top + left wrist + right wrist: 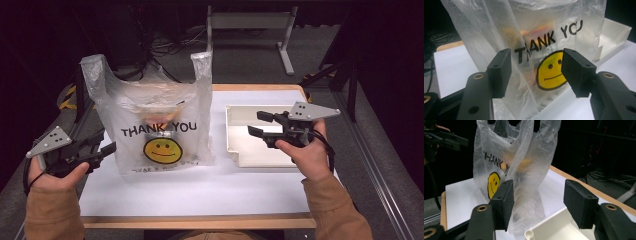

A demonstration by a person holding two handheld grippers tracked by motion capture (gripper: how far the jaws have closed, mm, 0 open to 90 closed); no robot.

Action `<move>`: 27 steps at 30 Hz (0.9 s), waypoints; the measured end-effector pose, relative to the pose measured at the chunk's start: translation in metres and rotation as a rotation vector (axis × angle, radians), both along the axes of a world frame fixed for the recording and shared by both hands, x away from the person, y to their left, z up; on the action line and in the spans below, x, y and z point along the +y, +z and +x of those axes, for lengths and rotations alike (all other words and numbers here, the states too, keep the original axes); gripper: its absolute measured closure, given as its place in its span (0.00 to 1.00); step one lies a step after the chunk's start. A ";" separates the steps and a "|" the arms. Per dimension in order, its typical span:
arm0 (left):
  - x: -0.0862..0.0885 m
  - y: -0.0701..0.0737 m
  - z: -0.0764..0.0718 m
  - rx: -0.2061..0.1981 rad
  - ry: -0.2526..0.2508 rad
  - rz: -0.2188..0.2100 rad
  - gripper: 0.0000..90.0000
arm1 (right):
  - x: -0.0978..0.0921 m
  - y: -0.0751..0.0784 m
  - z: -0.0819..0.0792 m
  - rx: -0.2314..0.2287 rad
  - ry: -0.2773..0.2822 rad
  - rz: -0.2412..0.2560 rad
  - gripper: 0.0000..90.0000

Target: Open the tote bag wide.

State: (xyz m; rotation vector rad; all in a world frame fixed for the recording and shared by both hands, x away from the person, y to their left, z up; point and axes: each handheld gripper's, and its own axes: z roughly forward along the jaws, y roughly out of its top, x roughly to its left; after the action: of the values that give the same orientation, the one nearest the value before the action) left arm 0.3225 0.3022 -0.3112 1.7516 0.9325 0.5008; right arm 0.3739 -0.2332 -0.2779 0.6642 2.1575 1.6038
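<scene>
A clear plastic bag (150, 120) printed THANK YOU with a yellow smiley stands upright on the white table (200, 190), handles raised; orange and pale items show dimly inside. My left gripper (102, 150) hovers at the bag's lower left corner, open and empty. In the left gripper view the bag (541, 42) stands just past the spread jaws. My right gripper (260, 123) is open over the white tray (237, 152), empty. In the right gripper view the bag (521, 170) stands beyond the jaws, with the tray's corner (541, 232) below.
The tray sits right of the bag and looks empty. A metal frame (250, 22) stands on the floor beyond the table. The table's wooden front edge (200, 221) runs near me. Bare table surface lies in front of the bag.
</scene>
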 end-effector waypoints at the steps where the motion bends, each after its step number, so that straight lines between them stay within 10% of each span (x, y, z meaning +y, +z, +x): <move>1: 0.000 0.000 0.002 -0.006 0.010 0.004 0.43 | 0.006 0.001 0.003 0.002 0.006 0.004 0.46; 27: 0.001 -0.007 0.025 0.006 0.084 0.022 0.39 | 0.100 -0.002 0.042 0.018 0.028 -0.090 0.40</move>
State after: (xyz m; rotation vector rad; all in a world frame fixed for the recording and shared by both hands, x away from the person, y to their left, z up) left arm 0.3477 0.3028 -0.3183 1.7401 1.0112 0.5626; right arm 0.4155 -0.1329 -0.2799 0.6255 2.2468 1.5105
